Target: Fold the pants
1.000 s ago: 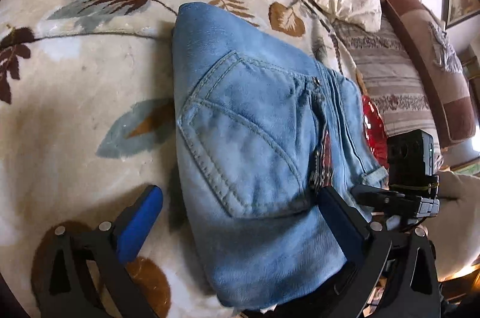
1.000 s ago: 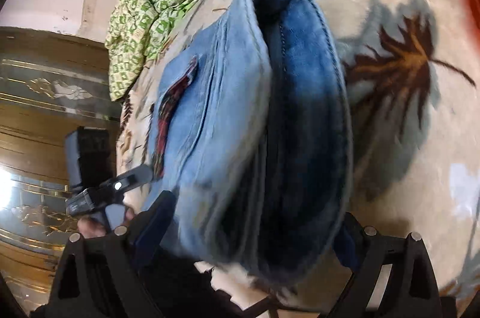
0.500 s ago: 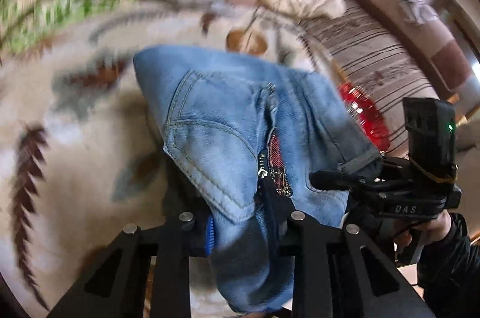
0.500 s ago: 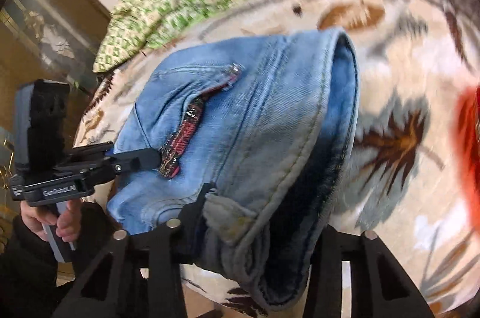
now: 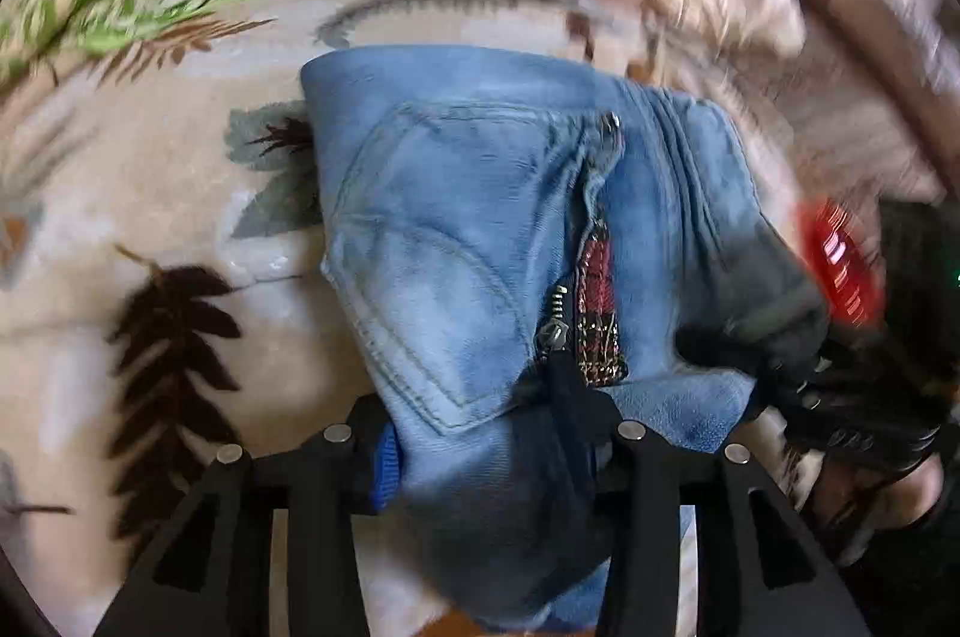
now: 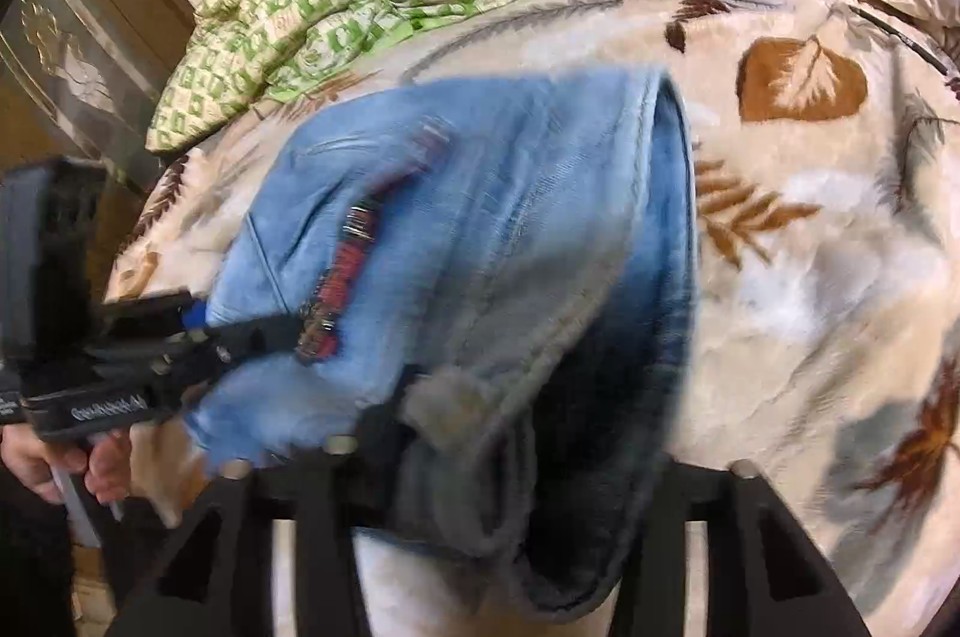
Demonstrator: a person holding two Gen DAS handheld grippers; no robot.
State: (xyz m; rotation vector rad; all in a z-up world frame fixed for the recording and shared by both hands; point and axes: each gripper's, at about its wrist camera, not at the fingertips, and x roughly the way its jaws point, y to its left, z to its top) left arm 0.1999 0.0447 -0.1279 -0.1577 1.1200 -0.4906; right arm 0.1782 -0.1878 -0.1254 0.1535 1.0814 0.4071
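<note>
We've got one pair of folded jeans (image 5: 480, 241) bunched between both grippers' opening jaws, left gripper (image 5: 480, 445) and right gripper (image 6: 510, 457); its label's too blurry.

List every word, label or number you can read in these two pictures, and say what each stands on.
White lettering on the side of the left gripper, seen from the right wrist: too blurred to read with any certainty.
Jeans: no readable label; the red patch shows only a pattern.
Blanket, green cloth: prints only, no text.
</note>
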